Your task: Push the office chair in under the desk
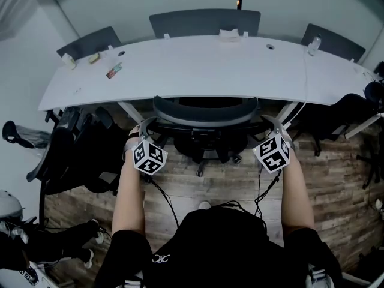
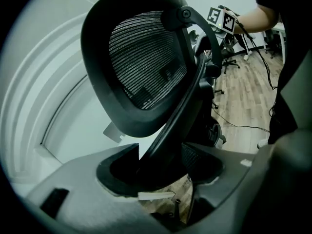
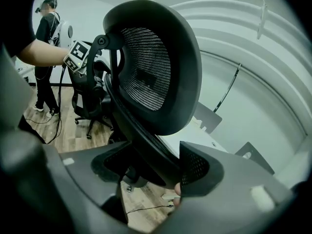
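Left gripper [image 1: 141,128]: jaws closed on the left side of the office chair [image 1: 205,114] back frame.
Right gripper [image 1: 275,127]: jaws closed on the right side.
Position of office chair: seat under the desk [image 1: 210,71], backrest at its near edge.

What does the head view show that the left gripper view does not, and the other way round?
Only the head view shows the desk top with small items on it and the far chairs behind it. Only the left gripper view shows the chair's mesh panel close up and the jaws of the left tool closed on its frame. Both show the office chair, the right tool and the wooden floor.
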A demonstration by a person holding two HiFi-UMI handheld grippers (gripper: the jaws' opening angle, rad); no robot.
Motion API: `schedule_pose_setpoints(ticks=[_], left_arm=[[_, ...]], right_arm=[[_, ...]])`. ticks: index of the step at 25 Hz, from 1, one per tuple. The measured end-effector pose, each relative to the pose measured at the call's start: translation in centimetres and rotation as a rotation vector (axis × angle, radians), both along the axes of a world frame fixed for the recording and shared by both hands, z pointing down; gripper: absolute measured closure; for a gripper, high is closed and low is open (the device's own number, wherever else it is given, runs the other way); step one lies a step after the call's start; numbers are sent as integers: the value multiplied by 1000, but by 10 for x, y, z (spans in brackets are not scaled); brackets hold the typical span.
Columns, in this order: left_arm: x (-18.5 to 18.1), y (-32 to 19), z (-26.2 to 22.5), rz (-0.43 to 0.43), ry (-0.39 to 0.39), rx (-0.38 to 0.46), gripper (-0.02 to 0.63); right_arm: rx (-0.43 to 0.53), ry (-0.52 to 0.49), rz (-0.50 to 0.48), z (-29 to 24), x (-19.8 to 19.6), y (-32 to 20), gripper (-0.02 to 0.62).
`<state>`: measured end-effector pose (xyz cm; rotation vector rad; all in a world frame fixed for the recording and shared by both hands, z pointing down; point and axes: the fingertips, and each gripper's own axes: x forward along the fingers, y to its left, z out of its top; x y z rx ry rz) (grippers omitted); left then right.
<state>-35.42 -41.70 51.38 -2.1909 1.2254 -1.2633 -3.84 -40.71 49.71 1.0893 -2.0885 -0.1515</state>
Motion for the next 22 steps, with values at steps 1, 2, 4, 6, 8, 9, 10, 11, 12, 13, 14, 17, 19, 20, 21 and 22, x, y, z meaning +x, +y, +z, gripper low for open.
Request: schedule_pose_setpoints(ticks=[1, 2, 4, 6, 8, 9, 10, 11, 12, 13, 14, 17, 19, 20, 21, 22], left_arm=[[1, -6, 0, 6, -1, 0, 328], [3, -11, -1, 12, -2, -1, 328], [5, -23, -1, 20, -4, -7, 330], [8, -35, -1, 27, -8, -12, 330], [12, -45, -2, 35, -7, -10, 330], [13, -50, -2, 40, -5, -9, 330], [14, -55, -1, 44, -4, -8, 330], [16, -59, -1, 49, -4, -9, 330], [17, -64, 0, 53, -4, -9, 331], [19, -69, 0, 56, -4, -9, 331], [22, -75, -1, 60, -3, -8, 331], [28, -87, 0, 69, 7, -3, 331], [35, -97, 0, 71, 12, -3, 331], [39, -105, -2, 72, 13, -6, 331], [44, -112, -3, 73, 12, -10, 331], [47, -119, -4, 75, 12, -14, 331]], right_arm=[[0, 1, 6, 0, 1, -4, 284], [-1, 0, 13, -1, 2, -8, 284], [-5, -4, 25, 0, 5, -17, 284], [-12, -11, 37, 2, 8, -26, 282], [-13, -8, 48, 1, 11, -34, 282], [-12, -2, 54, 1, 13, -37, 282], [-13, 2, 61, 1, 14, -40, 282], [-16, 5, 68, 2, 15, -44, 282], [-21, 5, 75, 2, 16, -47, 281], [-25, 6, 83, 3, 19, -52, 281], [-29, 9, 90, 3, 22, -58, 281], [-37, 14, 105, 4, 27, -68, 279], [-42, 15, 111, 4, 33, -77, 279], [-48, 15, 115, 3, 38, -84, 278], [-53, 16, 117, 2, 42, -92, 278], [-57, 18, 119, 1, 45, -98, 278]])
